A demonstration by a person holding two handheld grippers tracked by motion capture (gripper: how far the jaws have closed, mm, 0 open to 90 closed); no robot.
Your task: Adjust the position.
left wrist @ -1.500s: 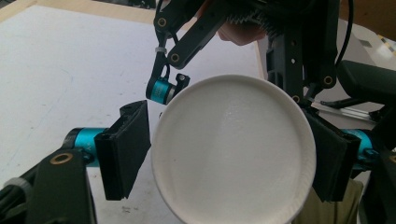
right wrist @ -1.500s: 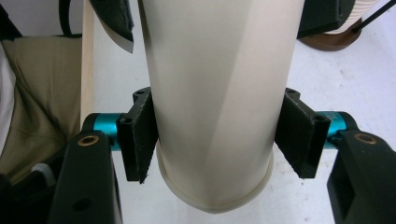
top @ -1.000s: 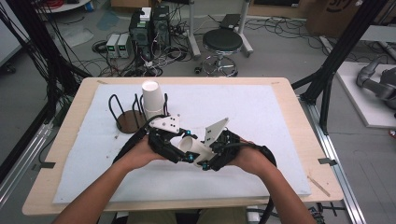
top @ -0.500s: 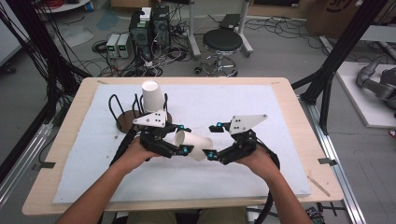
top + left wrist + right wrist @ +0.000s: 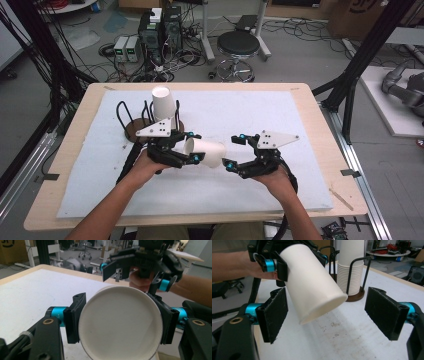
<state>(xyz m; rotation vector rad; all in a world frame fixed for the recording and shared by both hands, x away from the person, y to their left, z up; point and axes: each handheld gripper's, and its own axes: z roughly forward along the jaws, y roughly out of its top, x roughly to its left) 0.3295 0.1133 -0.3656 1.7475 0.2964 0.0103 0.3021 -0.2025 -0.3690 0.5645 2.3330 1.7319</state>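
While a person sits at a wooden table (image 5: pixel 75 150) covered with a white mat (image 5: pixel 280 115), each hand works a black two-jaw gripper with blue fittings. The left gripper (image 5: pixel 192 147) holds a white paper cup (image 5: pixel 206 152) lying on its side above the middle of the mat. Its jaws are closed on the cup near the open rim, one pad on each side, and the cup's closed base points toward the other hand. In the left gripper view, the cup (image 5: pixel 120 322) faces the camera with its round mouth, and the black pads (image 5: pixel 75 317) press against its wall on both sides.

The right gripper (image 5: pixel 234 151) sits just beside the cup's base, with its jaws spread wide; they have just been opening. In the right gripper view, the cup (image 5: pixel 312 282) tilts down between the two black pads (image 5: pixel 273 313), and neither pad touches it. The left gripper (image 5: pixel 272 265) shows there at the upper left, clamped on the cup's upper part.

Behind the left hand (image 5: pixel 145 167), toward the far left of the mat, stands a stack of white paper cups (image 5: pixel 163 103), upside down, inside a black wire holder (image 5: pixel 125 112) on a round brown base. The held cup is well apart from that stack. Beyond the table, the floor carries a black stool (image 5: pixel 238 45) and tangled cables (image 5: pixel 170 65).
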